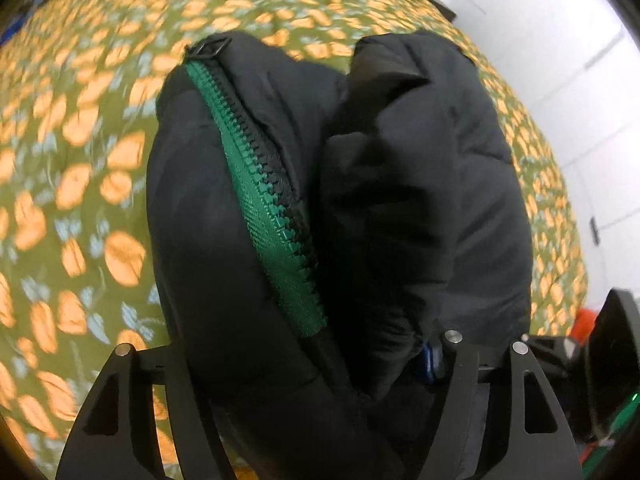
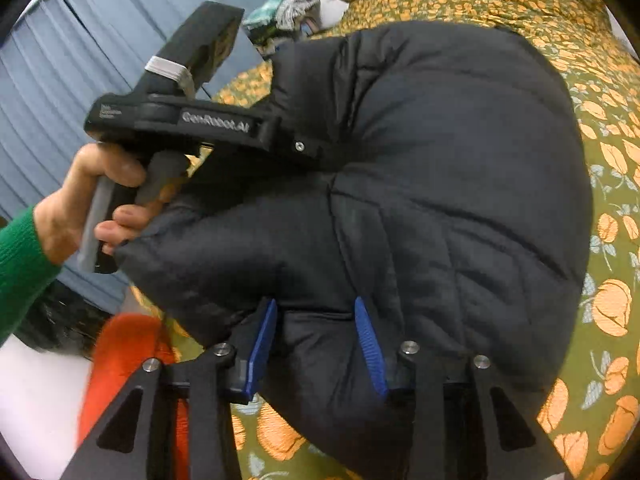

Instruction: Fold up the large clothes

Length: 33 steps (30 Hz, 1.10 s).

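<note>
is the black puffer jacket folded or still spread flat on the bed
Folded: the black puffer jacket sits bunched in a thick bundle on the floral bedspread, its green zipper curving over the fold.

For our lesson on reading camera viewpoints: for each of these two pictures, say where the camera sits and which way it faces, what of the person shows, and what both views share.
Left wrist view: on the left hand-held gripper, looking down its fingers at the black puffer jacket and its green zipper; no body shows.
Right wrist view: on the right hand-held gripper, facing the jacket's quilted side; a hand in a green sleeve shows.
Shared: the jacket and the floral bedspread.
</note>
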Each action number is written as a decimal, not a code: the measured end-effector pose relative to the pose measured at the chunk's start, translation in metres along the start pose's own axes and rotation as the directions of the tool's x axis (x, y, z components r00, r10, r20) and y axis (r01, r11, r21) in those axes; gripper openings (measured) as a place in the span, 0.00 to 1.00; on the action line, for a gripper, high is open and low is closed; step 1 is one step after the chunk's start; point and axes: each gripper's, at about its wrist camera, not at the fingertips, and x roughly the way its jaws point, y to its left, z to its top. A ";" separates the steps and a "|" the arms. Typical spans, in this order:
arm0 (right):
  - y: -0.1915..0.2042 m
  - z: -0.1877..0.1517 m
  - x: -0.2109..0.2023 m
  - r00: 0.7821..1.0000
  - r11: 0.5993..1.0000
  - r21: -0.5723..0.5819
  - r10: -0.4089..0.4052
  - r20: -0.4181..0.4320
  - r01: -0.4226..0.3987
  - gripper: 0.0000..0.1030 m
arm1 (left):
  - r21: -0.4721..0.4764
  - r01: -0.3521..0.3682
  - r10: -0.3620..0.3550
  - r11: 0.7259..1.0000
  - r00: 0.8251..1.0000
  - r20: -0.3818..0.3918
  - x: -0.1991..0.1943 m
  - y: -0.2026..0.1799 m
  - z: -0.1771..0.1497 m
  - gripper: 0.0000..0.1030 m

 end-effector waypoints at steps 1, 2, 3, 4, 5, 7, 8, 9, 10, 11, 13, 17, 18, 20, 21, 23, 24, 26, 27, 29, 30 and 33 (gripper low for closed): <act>0.003 0.000 0.006 1.000 1.000 -0.010 -0.021 -0.013 0.021 0.39 | -0.017 0.014 -0.014 1.000 1.000 0.008 0.004 0.007 -0.003 0.69; 0.006 0.001 0.012 0.999 0.999 -0.017 -0.040 -0.021 0.040 0.39 | -0.027 0.022 -0.022 0.999 1.000 0.014 0.007 0.010 -0.005 0.69; 0.008 0.000 0.016 0.998 0.998 -0.027 -0.055 -0.024 0.055 0.39 | -0.049 0.042 -0.040 0.998 0.999 0.030 0.012 0.016 -0.008 0.69; 0.010 0.001 0.021 0.998 0.997 -0.038 -0.067 -0.022 0.066 0.39 | -0.074 0.062 -0.059 0.995 0.997 0.043 0.017 0.022 -0.010 0.70; 0.014 -0.001 0.026 0.997 0.996 -0.047 -0.075 -0.014 0.075 0.39 | -0.106 0.085 -0.080 0.991 0.995 0.054 0.022 0.027 -0.012 0.70; 0.018 -0.004 0.032 0.995 0.993 -0.069 -0.098 0.005 0.098 0.38 | -0.141 0.108 -0.099 0.984 0.993 0.069 0.026 0.031 -0.014 0.71; 0.019 -0.005 0.032 0.995 0.992 -0.074 -0.103 0.011 0.103 0.38 | -0.140 0.110 -0.100 0.984 0.992 0.073 0.025 0.029 -0.015 0.71; 0.021 -0.004 0.029 0.995 0.992 -0.080 -0.102 0.008 0.102 0.38 | -0.137 0.109 -0.100 0.985 0.992 0.074 0.024 0.027 -0.015 0.71; 0.023 -0.003 0.026 0.995 0.992 -0.083 -0.095 0.000 0.095 0.38 | -0.131 0.109 -0.100 0.985 0.992 0.076 0.022 0.024 -0.015 0.71; 0.024 0.000 0.021 0.997 0.994 -0.079 -0.080 -0.015 0.079 0.38 | -0.128 0.111 -0.102 0.986 0.992 0.078 0.020 0.025 -0.017 0.71; 0.022 0.015 0.008 0.997 0.999 -0.043 -0.033 -0.068 0.030 0.38 | -0.142 0.127 -0.115 0.982 0.990 0.087 0.019 0.027 -0.019 0.71; 0.012 0.066 -0.027 0.999 1.000 0.012 -0.026 -0.019 0.026 0.39 | -0.145 0.141 -0.128 0.979 0.987 0.100 0.020 0.029 -0.021 0.72; 0.008 0.086 -0.031 0.999 0.999 0.016 -0.037 -0.001 0.037 0.38 | -0.144 0.142 -0.128 0.979 0.987 0.101 0.019 0.028 -0.021 0.72; 0.003 0.119 -0.031 0.998 0.998 0.016 -0.062 0.024 0.062 0.39 | -0.143 0.143 -0.129 0.979 0.987 0.100 0.020 0.026 -0.021 0.72; -0.001 0.144 -0.022 0.996 0.996 0.002 -0.087 0.023 0.087 0.39 | -0.143 0.143 -0.130 0.979 0.986 0.100 0.019 0.026 -0.023 0.72; -0.015 0.176 0.001 0.993 0.993 0.000 -0.114 -0.013 0.114 0.39 | -0.143 0.143 -0.129 0.979 0.986 0.101 0.019 0.031 -0.023 0.72; -0.019 0.190 0.017 0.993 0.994 0.001 -0.111 -0.042 0.111 0.39 | -0.144 0.142 -0.128 0.979 0.987 0.101 0.019 0.031 -0.023 0.72; -0.019 0.202 0.048 0.993 0.997 -0.018 -0.075 -0.088 0.073 0.40 | -0.148 0.142 -0.128 0.979 0.987 0.099 0.018 0.035 -0.025 0.72; -0.020 0.208 0.071 0.991 1.000 -0.010 -0.016 -0.131 0.015 0.40 | -0.150 0.140 -0.127 0.979 0.987 0.095 0.020 0.036 -0.026 0.72; -0.018 0.204 0.109 0.971 0.999 -0.023 -0.037 -0.236 0.033 0.39 | -0.158 0.139 -0.126 0.978 0.988 0.087 0.023 0.038 -0.024 0.72; -0.015 0.198 0.120 0.959 0.995 -0.067 -0.087 -0.271 0.072 0.38 | -0.165 0.138 -0.125 0.977 0.989 0.083 0.025 0.040 -0.022 0.72; -0.007 0.186 0.155 0.915 0.966 -0.182 -0.237 -0.326 0.186 0.38 | -0.172 0.123 -0.111 0.977 0.991 0.077 0.033 0.042 -0.017 0.72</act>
